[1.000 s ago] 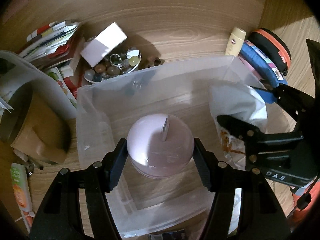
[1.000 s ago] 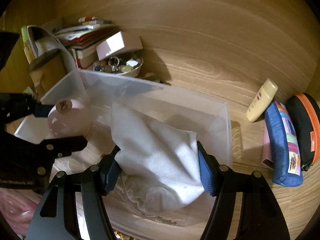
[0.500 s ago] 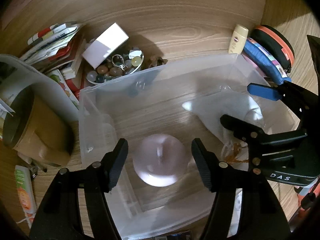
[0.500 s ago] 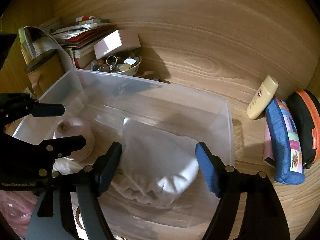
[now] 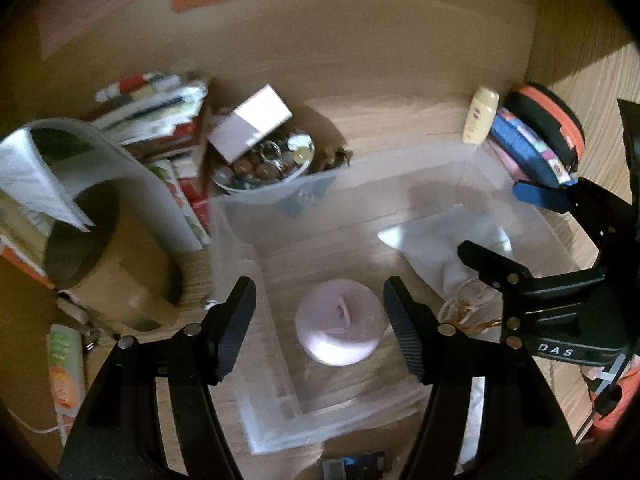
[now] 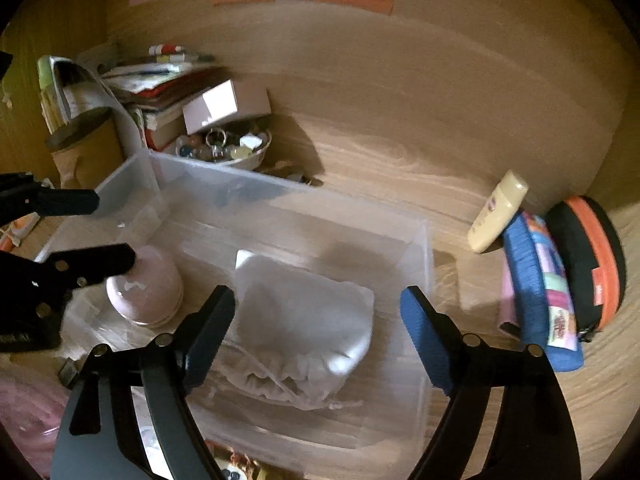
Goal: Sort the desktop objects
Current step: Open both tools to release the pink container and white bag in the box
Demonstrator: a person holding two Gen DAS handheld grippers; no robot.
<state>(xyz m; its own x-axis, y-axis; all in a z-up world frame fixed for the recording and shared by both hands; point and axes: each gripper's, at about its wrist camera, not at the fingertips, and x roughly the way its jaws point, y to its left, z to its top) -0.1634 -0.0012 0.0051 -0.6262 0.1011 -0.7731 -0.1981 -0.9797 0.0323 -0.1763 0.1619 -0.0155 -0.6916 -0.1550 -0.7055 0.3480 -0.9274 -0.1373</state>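
Observation:
A clear plastic bin [image 5: 256,248] [image 6: 424,264] stands on the wooden desk. In it lie a pink round jar [image 5: 340,326] [image 6: 146,294] on the left and a white drawstring pouch [image 6: 304,320] [image 5: 436,240] on the right. My left gripper [image 5: 320,328] is open and empty, raised above the jar. My right gripper [image 6: 320,336] is open and empty, raised above the pouch; it also shows in the left wrist view [image 5: 516,224].
Behind the bin are a bowl of beads [image 6: 224,150], a white box [image 6: 226,110], stacked books [image 6: 160,84] and a brown cup [image 5: 92,260]. To the right are a cream tube [image 6: 498,212], a blue pencil case [image 6: 540,296] and an orange-black case [image 6: 588,256].
Both grippers opened and let go: the jar and the pouch dropped into the bin. Both grippers then rose and pulled back from them.

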